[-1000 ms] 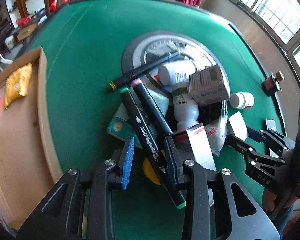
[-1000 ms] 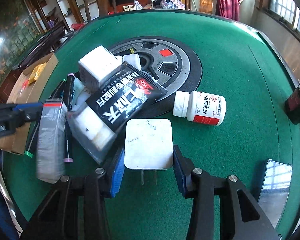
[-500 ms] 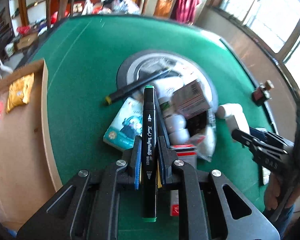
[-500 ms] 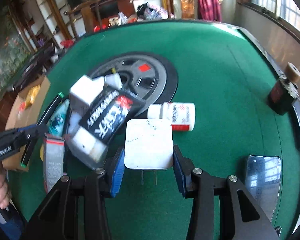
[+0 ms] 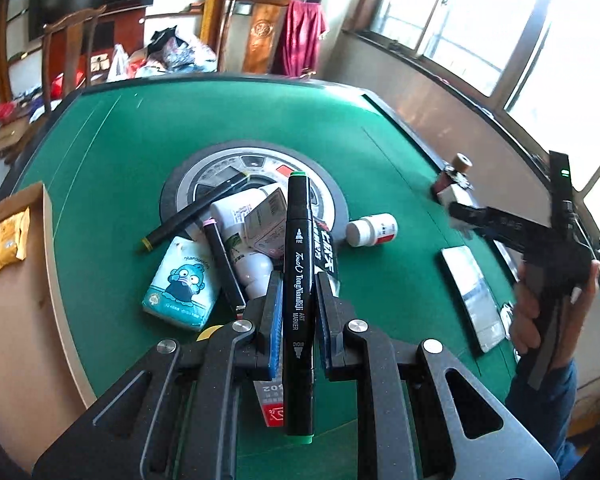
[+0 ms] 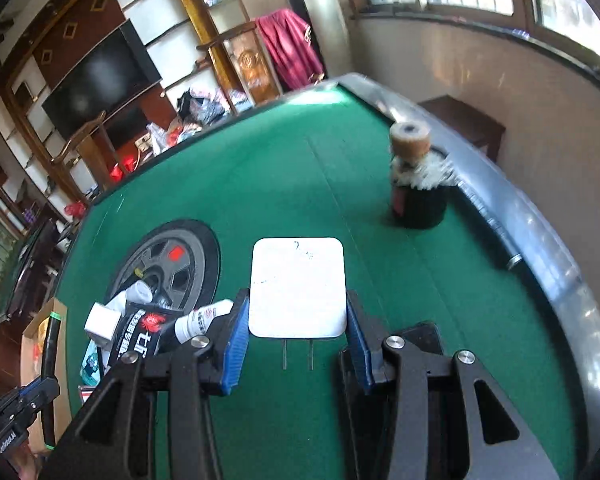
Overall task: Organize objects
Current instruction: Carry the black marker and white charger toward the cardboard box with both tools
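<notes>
While both grippers are loaded, sorting looks barely started. Left gripper fingers clamped on black marker, lifted above pile. Right gripper fingers pinching white charger, prongs pointing back at camera, held over green worktop near dark bottle. Left to do, my guess: most of it. Heap on worktop centre: two more markers, tissue pack, pill bottle, boxes. Cardboard box at left holds yellow packet only, far as visible.
</notes>
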`<action>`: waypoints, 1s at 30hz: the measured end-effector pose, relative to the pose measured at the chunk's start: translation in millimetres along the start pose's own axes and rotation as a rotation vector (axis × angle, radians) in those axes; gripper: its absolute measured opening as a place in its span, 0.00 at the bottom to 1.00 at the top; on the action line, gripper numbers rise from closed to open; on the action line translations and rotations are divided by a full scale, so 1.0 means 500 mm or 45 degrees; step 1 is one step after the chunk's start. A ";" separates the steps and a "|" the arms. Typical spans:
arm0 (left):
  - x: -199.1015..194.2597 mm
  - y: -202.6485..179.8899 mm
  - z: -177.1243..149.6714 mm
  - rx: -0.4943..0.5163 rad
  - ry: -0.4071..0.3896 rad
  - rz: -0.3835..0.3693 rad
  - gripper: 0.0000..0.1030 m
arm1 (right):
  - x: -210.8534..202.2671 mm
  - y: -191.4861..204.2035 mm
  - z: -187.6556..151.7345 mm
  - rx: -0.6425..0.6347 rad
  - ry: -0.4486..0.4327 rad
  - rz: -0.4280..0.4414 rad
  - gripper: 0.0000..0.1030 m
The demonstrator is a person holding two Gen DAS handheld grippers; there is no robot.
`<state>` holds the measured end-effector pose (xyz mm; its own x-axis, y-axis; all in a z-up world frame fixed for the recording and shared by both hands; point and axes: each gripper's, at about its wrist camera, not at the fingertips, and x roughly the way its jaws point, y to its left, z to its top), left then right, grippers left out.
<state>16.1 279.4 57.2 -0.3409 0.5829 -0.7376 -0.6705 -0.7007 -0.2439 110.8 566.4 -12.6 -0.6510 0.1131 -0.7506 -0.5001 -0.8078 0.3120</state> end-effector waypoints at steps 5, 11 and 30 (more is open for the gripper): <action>-0.028 0.057 0.003 -0.057 -0.035 0.009 0.13 | 0.010 0.063 -0.025 -0.088 0.038 0.136 0.43; -0.074 0.162 -0.001 -0.129 -0.088 0.076 0.14 | -0.001 0.184 -0.068 -0.225 0.060 0.252 0.43; -0.140 0.486 -0.043 -0.477 -0.030 0.436 0.14 | 0.050 0.724 -0.253 -0.638 0.315 0.532 0.43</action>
<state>-108.7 59.3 36.0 -0.5177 0.2999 -0.8012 -0.2364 -0.9502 -0.2030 -14.1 203.8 8.1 -0.5525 -0.3520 -0.7556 0.1265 -0.9313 0.3415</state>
